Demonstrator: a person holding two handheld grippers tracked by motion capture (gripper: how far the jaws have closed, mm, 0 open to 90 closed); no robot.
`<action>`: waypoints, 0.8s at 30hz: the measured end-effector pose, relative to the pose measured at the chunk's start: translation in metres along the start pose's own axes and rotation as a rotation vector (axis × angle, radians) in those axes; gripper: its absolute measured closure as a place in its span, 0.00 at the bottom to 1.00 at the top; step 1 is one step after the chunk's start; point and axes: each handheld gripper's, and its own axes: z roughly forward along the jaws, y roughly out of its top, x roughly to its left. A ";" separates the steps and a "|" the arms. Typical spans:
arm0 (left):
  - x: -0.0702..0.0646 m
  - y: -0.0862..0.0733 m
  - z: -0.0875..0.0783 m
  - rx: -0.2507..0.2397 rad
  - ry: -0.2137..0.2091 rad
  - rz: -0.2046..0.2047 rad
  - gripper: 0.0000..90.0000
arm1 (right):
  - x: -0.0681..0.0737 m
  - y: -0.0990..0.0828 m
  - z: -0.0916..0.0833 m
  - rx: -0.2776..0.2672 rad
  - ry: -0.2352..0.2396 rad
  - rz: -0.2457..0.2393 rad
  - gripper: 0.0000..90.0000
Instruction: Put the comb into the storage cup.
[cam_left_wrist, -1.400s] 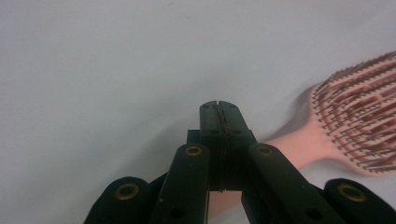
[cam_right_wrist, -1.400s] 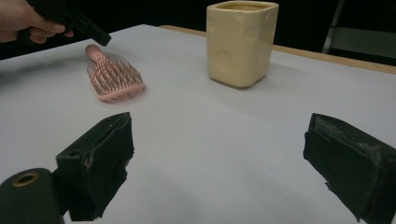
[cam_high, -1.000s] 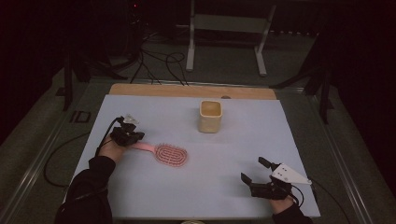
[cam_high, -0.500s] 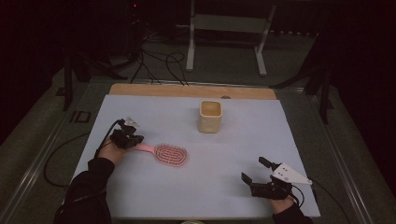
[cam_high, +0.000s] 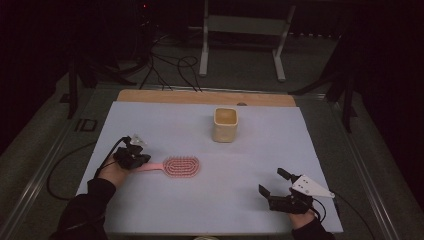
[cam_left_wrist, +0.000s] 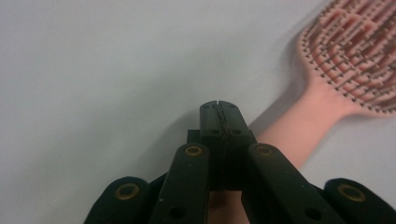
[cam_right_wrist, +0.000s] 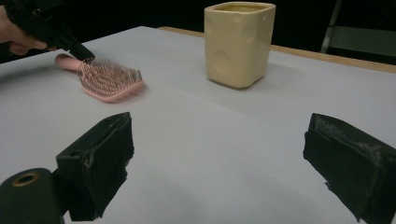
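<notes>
Pink hairbrush (cam_high: 177, 166) lies flat, mid-left of the table, bristles up. My left gripper (cam_high: 132, 157) looks pinched on its handle, though contact is hidden. I'd lift level. Right gripper (cam_high: 280, 192) idle, jaws apart.

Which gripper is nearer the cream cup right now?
Left, though not by much. The left gripper sits at the hairbrush handle; the right gripper is open near the table's front edge, farther from the cup.
</notes>
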 end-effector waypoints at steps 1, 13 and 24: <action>-0.002 -0.001 -0.001 0.005 0.003 0.002 1.00 | -0.001 0.000 0.000 0.001 0.001 -0.004 0.09; -0.024 -0.010 -0.009 0.060 -0.034 0.058 1.00 | -0.001 0.000 0.000 0.001 0.003 0.005 0.09; -0.038 -0.017 -0.017 0.071 -0.060 0.067 1.00 | 0.000 0.000 0.001 0.000 0.006 0.009 0.09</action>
